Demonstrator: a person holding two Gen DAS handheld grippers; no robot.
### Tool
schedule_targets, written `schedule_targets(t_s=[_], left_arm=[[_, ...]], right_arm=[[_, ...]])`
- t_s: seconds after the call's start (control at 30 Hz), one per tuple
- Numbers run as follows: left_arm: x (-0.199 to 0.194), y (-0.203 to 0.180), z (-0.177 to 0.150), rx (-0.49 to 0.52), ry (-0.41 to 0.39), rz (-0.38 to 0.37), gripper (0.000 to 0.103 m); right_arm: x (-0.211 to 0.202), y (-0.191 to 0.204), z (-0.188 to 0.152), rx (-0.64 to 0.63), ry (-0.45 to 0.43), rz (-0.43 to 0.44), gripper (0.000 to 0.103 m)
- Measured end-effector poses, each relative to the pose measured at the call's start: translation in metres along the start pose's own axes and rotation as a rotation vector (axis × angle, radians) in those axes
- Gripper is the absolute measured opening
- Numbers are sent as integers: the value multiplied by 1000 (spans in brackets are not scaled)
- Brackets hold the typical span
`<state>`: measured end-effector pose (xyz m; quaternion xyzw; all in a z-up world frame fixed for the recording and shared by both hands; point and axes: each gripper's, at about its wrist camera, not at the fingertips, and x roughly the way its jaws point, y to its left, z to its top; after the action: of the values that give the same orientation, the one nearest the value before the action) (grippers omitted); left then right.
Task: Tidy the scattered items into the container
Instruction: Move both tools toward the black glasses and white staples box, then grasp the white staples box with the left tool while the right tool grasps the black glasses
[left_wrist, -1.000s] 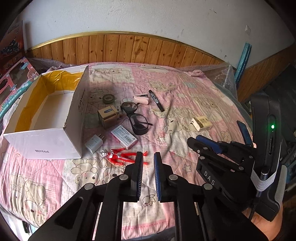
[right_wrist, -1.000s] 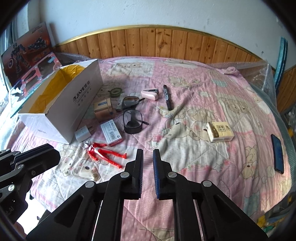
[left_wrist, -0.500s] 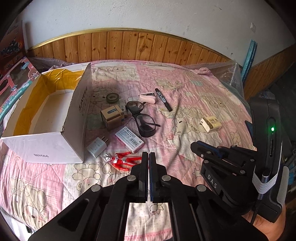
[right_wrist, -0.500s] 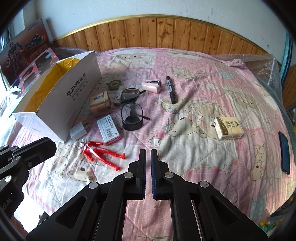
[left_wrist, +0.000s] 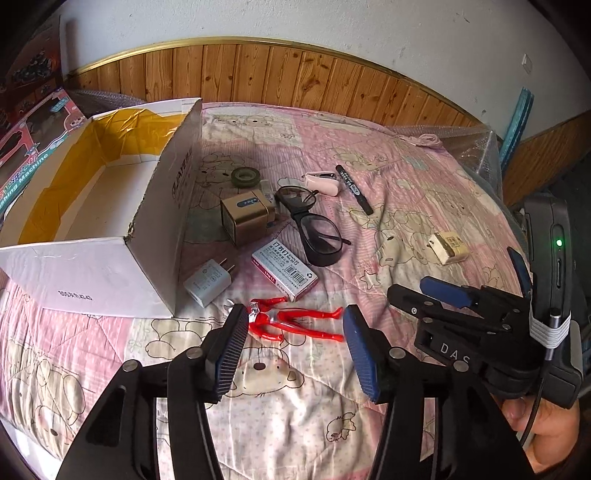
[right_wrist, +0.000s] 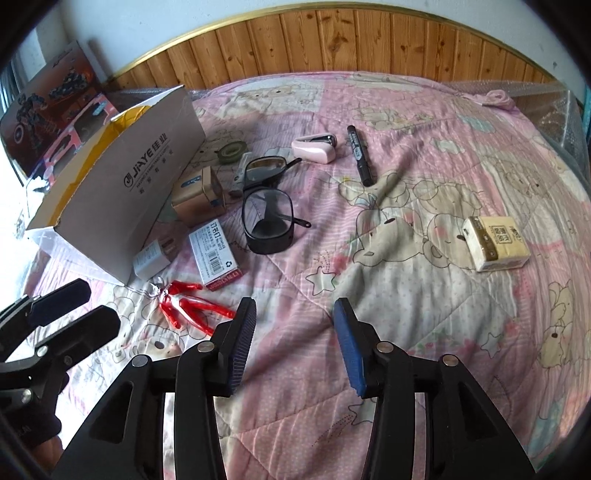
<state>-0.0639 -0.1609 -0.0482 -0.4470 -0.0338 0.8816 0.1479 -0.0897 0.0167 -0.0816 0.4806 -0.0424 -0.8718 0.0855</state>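
Note:
An open white cardboard box (left_wrist: 92, 273) with yellow lining stands at the left of the bed. Beside it lie a red toy figure (left_wrist: 295, 319), a white charger plug (left_wrist: 208, 282), a staples box (left_wrist: 284, 273), dark glasses (left_wrist: 317, 229), a gold box (left_wrist: 247, 218), a tape roll (left_wrist: 245, 176), a pink stapler (left_wrist: 323, 181) and a black marker (left_wrist: 354, 189). A tissue pack (right_wrist: 495, 242) lies apart at the right. My left gripper (left_wrist: 294, 310) hangs open just above the red figure. My right gripper (right_wrist: 294, 306) is open over bare quilt, right of the figure (right_wrist: 188, 306).
A pink quilt (right_wrist: 406, 295) with bear prints covers the bed. Wood panelling (left_wrist: 295, 81) runs behind it. Toy boxes (right_wrist: 48, 103) lean at the far left, past the cardboard box. Bubble wrap (left_wrist: 476, 147) lines the bed's right edge. A hand (left_wrist: 539, 435) holds the right gripper.
Both grippers were nearly shut a second ago, fully shut half a second ago, and now stand wide open. Both have moved forward and lower toward the items.

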Motion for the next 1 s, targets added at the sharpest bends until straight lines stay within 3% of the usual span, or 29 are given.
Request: schedule_targets(t_s=[0.37, 0.67, 0.7, 0.8, 0.87, 0.93, 1.0], left_arm=[[25, 7, 10, -33, 34, 19, 63], [51, 14, 20, -67, 81, 7, 63], [55, 14, 22, -69, 86, 5, 63], [69, 13, 28, -74, 104, 8, 63], [81, 13, 33, -87, 120, 5, 63], [93, 12, 36, -90, 140, 4, 63], [104, 11, 38, -91, 156, 6, 63]], right_arm=[[34, 17, 61, -69, 10, 91, 51], [108, 38, 96, -232, 123, 47, 54], [113, 39, 98, -252, 119, 27, 59], [121, 42, 105, -307, 102, 11, 60], [130, 35, 107, -312, 127, -29, 59], [140, 16, 109, -253, 161, -2, 59], [138, 0, 106, -220, 135, 20, 56]])
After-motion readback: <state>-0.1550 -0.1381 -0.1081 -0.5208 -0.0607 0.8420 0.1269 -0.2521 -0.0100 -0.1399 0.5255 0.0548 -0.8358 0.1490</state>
